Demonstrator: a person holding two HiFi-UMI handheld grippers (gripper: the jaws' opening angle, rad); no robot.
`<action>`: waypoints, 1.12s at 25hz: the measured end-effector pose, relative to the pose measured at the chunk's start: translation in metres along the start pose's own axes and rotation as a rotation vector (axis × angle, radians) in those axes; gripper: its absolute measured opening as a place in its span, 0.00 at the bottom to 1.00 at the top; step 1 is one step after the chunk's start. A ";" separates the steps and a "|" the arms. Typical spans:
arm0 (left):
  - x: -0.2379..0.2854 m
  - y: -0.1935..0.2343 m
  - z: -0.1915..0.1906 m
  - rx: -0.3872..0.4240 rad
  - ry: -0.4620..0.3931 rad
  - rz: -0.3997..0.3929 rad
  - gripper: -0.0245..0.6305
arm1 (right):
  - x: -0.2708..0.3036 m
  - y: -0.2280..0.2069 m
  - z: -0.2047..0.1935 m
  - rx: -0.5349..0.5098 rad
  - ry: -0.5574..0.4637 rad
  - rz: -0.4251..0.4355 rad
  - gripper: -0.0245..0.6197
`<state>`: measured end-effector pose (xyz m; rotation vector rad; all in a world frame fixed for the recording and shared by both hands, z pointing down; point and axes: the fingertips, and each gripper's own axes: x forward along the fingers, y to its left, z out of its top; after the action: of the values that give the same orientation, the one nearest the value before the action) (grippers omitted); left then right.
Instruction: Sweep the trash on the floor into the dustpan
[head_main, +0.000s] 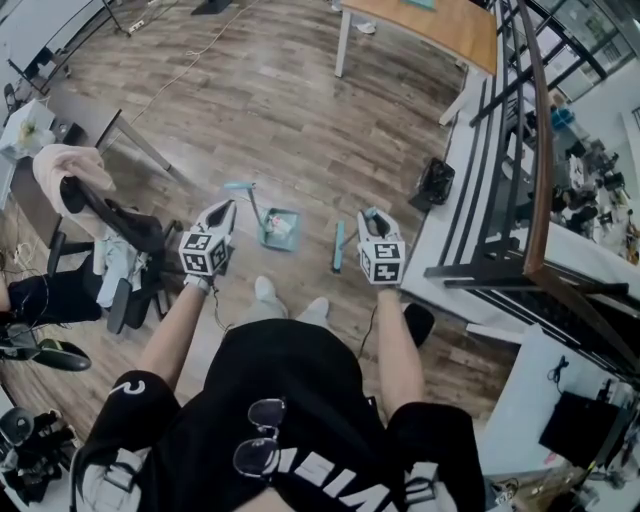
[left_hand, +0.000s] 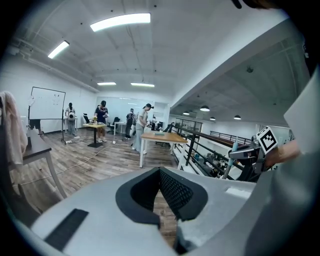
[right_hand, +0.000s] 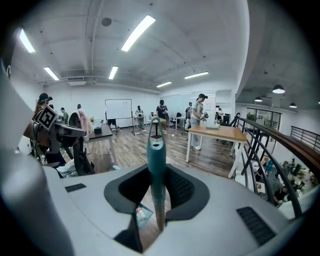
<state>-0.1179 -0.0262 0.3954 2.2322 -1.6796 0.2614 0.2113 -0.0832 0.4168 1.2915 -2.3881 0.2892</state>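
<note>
The broom (right_hand: 155, 150) is clamped in the right gripper (head_main: 372, 214); the left gripper (head_main: 224, 210) is closed on nothing, near the dustpan (head_main: 279, 228).

left claw (head_main: 223, 211) closed, right claw (head_main: 372, 218) clamped

The dustpan (head_main: 272, 238) lies on the floor (head_main: 260, 100) just ahead of the person's shoes (head_main: 266, 290), with trash (head_main: 283, 225) in it. The broom (head_main: 339, 247) is to its right, its handle between the jaws of the right tool (head_main: 372, 214). The left tool (head_main: 224, 210) is left of the dustpan. A chair (head_main: 125, 250) stands far left, a railing (head_main: 520, 150) at the right, and a desk (head_main: 430, 25) beyond.
</note>
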 end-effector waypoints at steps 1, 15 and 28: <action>-0.001 0.000 0.001 -0.002 -0.006 0.002 0.04 | -0.001 0.000 0.001 -0.002 -0.004 -0.002 0.17; -0.009 -0.009 -0.003 -0.005 -0.013 -0.006 0.04 | -0.009 0.003 -0.003 -0.020 -0.013 -0.008 0.17; -0.013 -0.013 -0.007 -0.025 -0.012 -0.002 0.04 | -0.015 0.000 -0.009 -0.018 0.007 0.004 0.17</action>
<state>-0.1083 -0.0090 0.3956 2.2214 -1.6774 0.2263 0.2210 -0.0684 0.4186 1.2758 -2.3824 0.2717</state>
